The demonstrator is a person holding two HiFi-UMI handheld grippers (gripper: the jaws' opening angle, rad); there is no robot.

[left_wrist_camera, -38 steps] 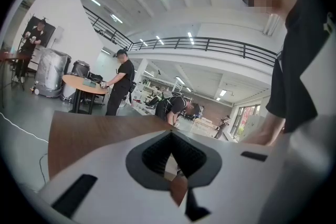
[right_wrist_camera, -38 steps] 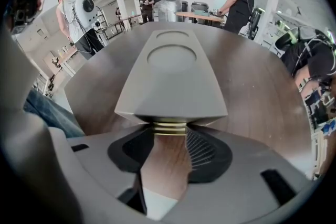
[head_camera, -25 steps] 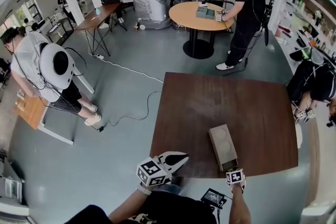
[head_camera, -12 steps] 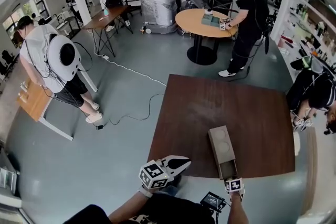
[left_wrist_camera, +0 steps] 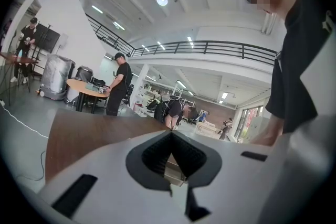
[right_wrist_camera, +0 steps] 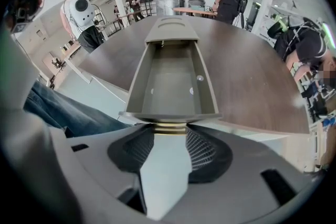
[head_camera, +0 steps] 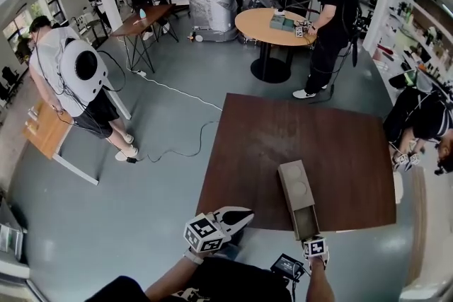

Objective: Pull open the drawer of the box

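Observation:
A long grey-brown box lies on the dark wooden table near its front edge. Its drawer stands pulled out toward me, past the table's edge. In the right gripper view the drawer is open and empty, with the box body behind it. My right gripper is shut on the brass drawer knob; from the head view it sits just below the drawer front. My left gripper hovers off the table's front-left corner, shut on nothing, and its jaws meet at the tips.
A person stands at a round table far behind. Another person bends over a small table at the left, and one crouches at the right. A white cable crosses the grey floor.
The drawer has slid farther out of the box toward me, with my right gripper drawing back on the knob. The left gripper has barely moved.

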